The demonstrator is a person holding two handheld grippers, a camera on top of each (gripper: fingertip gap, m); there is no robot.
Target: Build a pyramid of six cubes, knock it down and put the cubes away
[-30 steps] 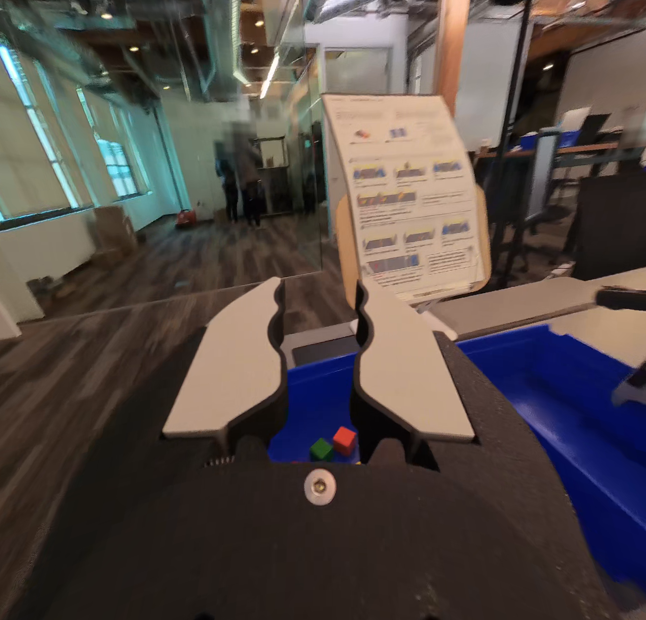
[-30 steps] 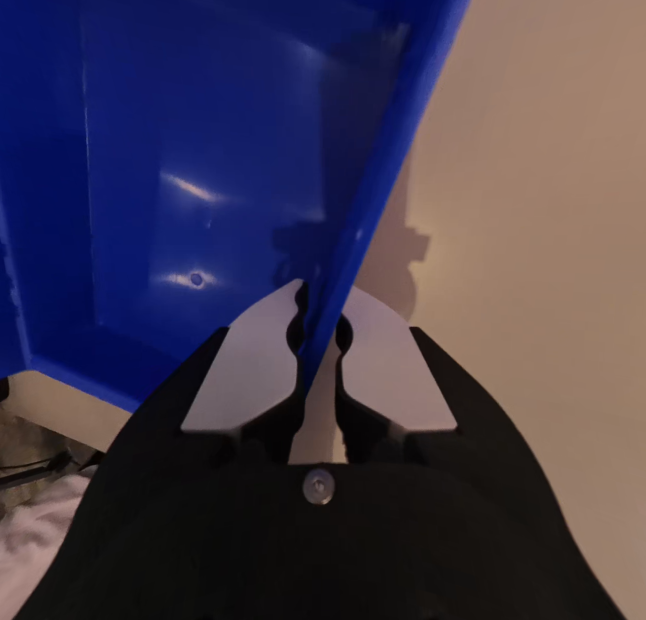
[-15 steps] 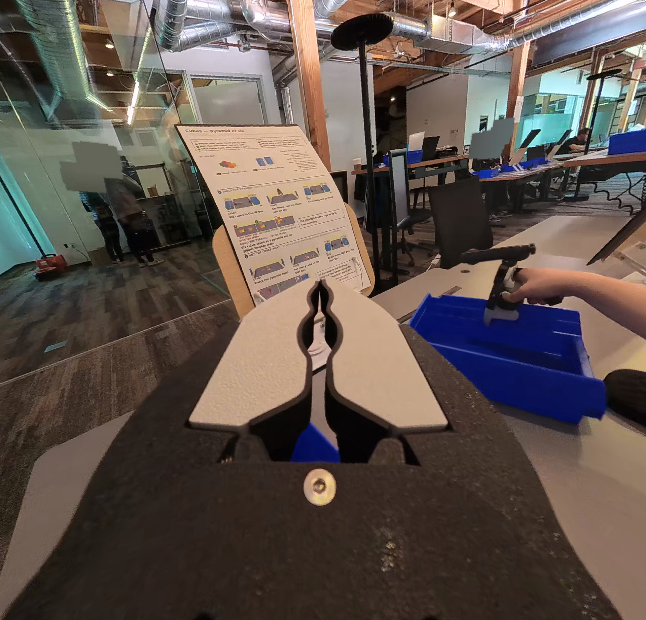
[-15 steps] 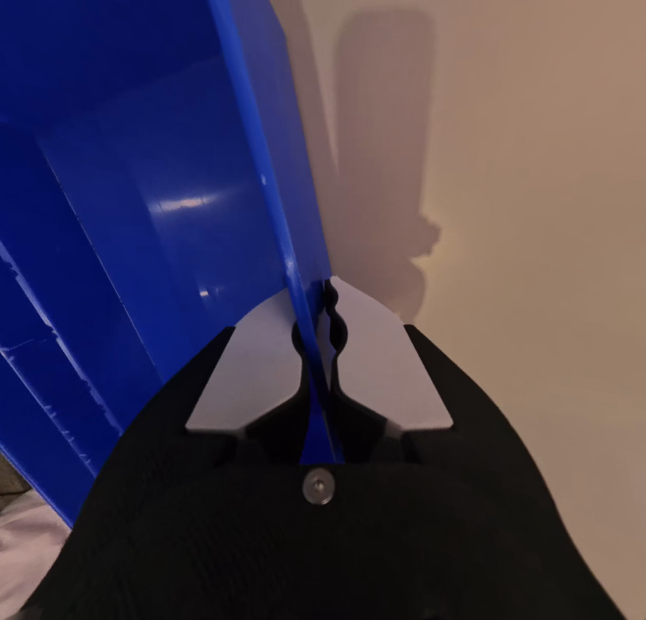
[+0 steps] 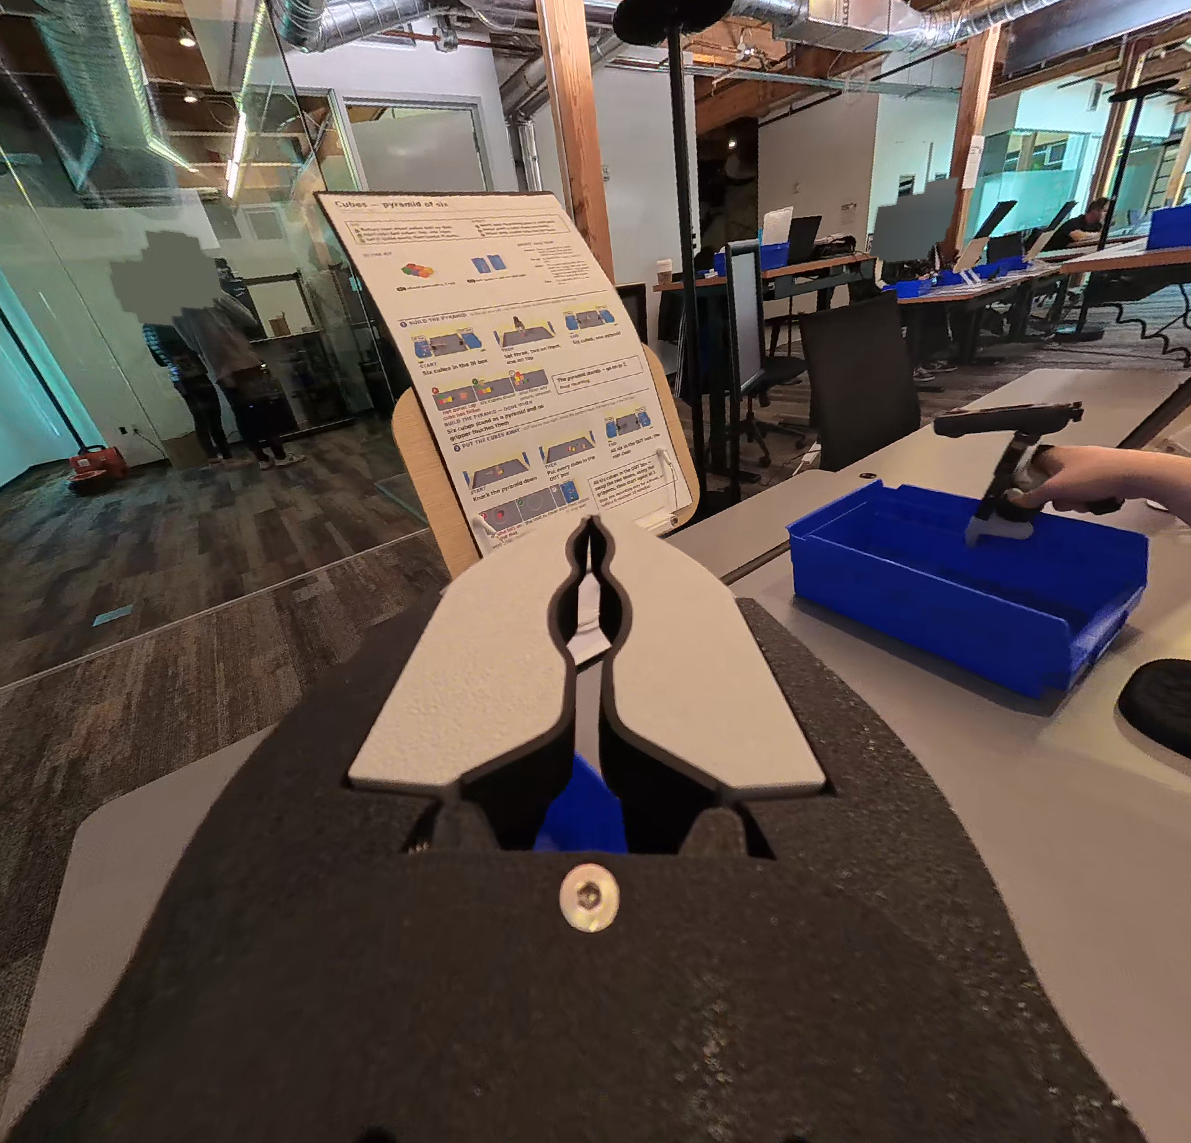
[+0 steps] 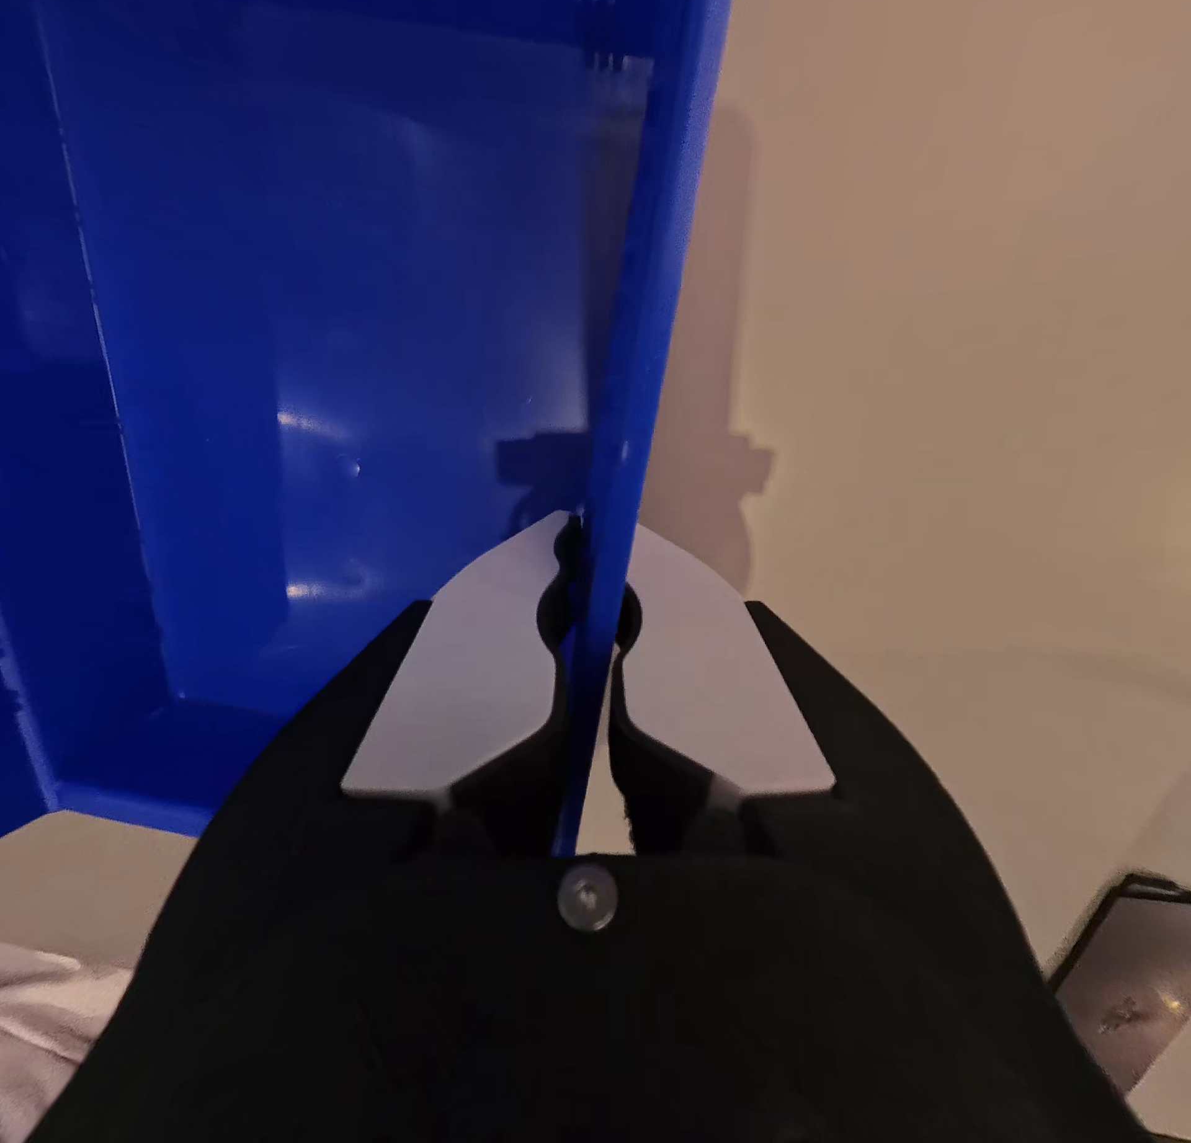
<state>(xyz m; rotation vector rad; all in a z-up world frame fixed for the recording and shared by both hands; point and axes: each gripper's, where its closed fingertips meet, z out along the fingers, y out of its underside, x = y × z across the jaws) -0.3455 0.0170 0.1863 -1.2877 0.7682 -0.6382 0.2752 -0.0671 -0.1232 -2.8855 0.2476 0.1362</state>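
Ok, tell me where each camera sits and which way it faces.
Left wrist view: on the left gripper, level, facing the instruction board; far right, a hand holds the right gripper at the blue bin.
Right wrist view: on the right gripper, looking down, clamped on the bin's wall.
Shared: that bin.

The left gripper [image 5: 590, 526] fills the foreground, its pale fingers [image 5: 683, 680] closed tip to tip, a patch of blue plastic [image 5: 580, 809] showing low between them. Beyond the tips, an instruction sheet [image 5: 509, 364] leans back on a wooden stand [image 5: 419, 468] at the far edge of the grey table [image 5: 967, 854]. To the right, a blue bin [image 5: 934, 596] sits on the table; a hand [image 5: 1083, 480] reaches over it with the right gripper [image 5: 996, 526], its fingers at the bin's far rim. A black office chair [image 5: 857, 377] stands behind the table, and people stand beyond a glass wall [image 5: 193, 274] at left.
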